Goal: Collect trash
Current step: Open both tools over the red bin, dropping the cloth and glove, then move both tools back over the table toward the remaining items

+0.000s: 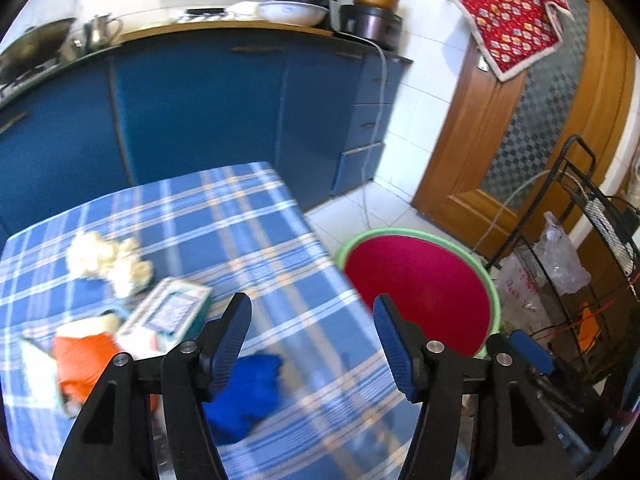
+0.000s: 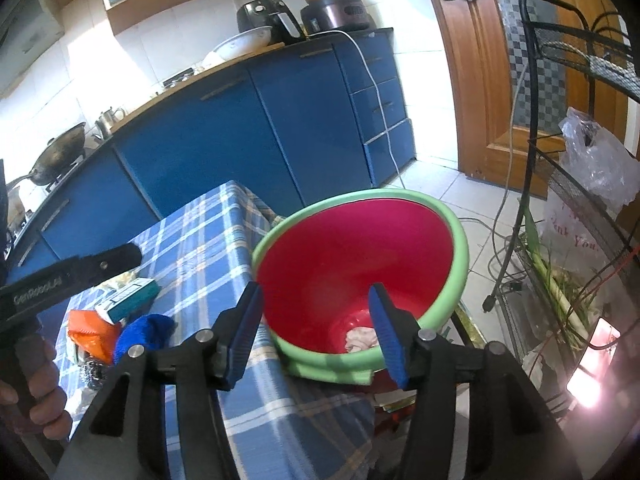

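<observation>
A red basin with a green rim (image 1: 420, 292) (image 2: 360, 256) stands beside the right edge of the blue plaid table (image 1: 240, 232) (image 2: 200, 240). A pale crumpled scrap (image 2: 360, 339) lies in its bottom. On the table lie crumpled white paper (image 1: 108, 262), a teal and white carton (image 1: 168, 316) (image 2: 128, 298), an orange wrapper (image 1: 86, 356) (image 2: 90, 330) and a blue cloth (image 1: 248, 392) (image 2: 144, 332). My left gripper (image 1: 312, 344) is open and empty above the table edge; it also shows in the right wrist view (image 2: 136, 256). My right gripper (image 2: 316, 332) is open and empty over the basin.
Blue kitchen cabinets (image 1: 200, 108) stand behind the table, with pots and appliances on the counter. A black wire rack (image 1: 592, 264) (image 2: 580, 200) with plastic bags stands right of the basin. A wooden door (image 1: 520, 120) is beyond. A steel scourer (image 2: 92, 374) lies on the table.
</observation>
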